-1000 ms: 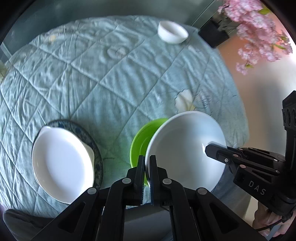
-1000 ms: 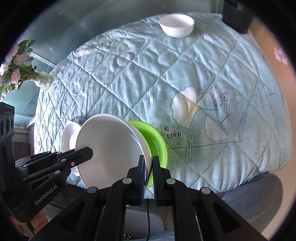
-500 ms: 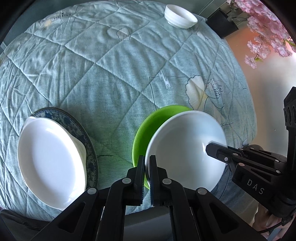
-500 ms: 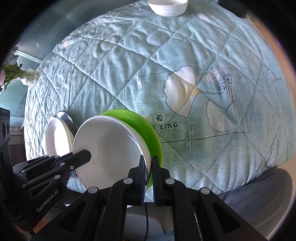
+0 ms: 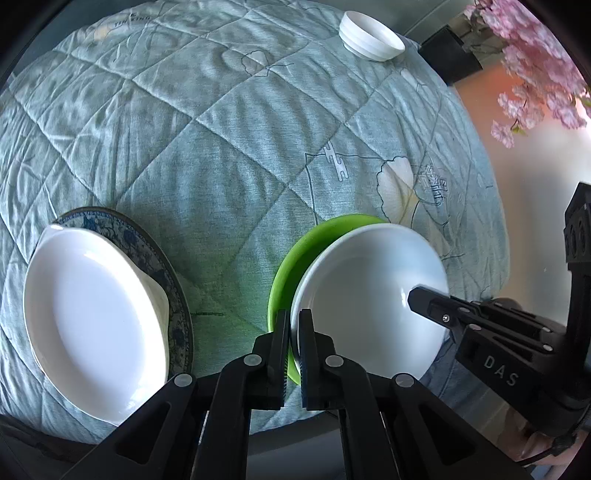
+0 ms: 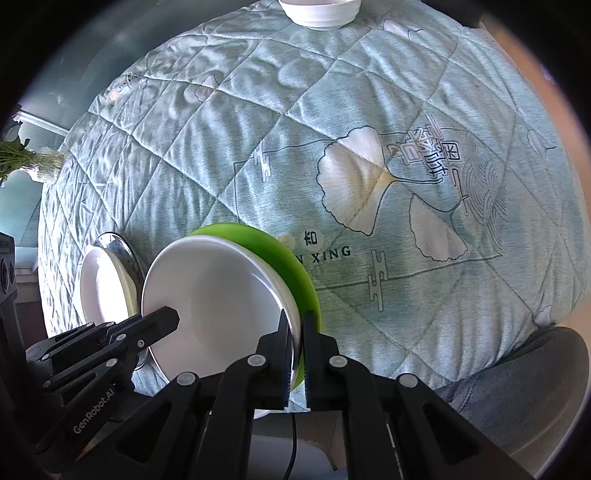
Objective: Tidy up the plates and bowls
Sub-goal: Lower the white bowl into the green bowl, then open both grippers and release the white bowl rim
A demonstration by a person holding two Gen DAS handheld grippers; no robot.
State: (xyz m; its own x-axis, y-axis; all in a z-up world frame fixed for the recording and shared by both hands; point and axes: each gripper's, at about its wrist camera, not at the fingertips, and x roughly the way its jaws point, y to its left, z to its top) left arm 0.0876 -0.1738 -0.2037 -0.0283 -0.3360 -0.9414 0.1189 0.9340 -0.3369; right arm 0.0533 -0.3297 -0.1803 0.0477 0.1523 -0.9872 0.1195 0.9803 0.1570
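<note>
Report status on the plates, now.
Left gripper and right gripper both shut on white plate rim. Green plate underneath. Nothing in the way.

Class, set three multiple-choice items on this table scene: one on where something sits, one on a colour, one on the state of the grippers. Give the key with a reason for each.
1. Where is the small white bowl?
A. at the far edge of the quilted cloth
B. on the patterned plate
C. inside the green plate

2. What colour is the plate directly under the round white plate?
A. blue
B. green
C. red

3. How is the round white plate held?
A. by the left gripper alone
B. by neither gripper
C. by both grippers, on opposite rims

Key:
1 A, it stands alone far across the cloth.
2 B, the green plate shows behind its rim.
3 C, the left gripper and the right gripper have their jaws shut on the stacked rims.
</note>
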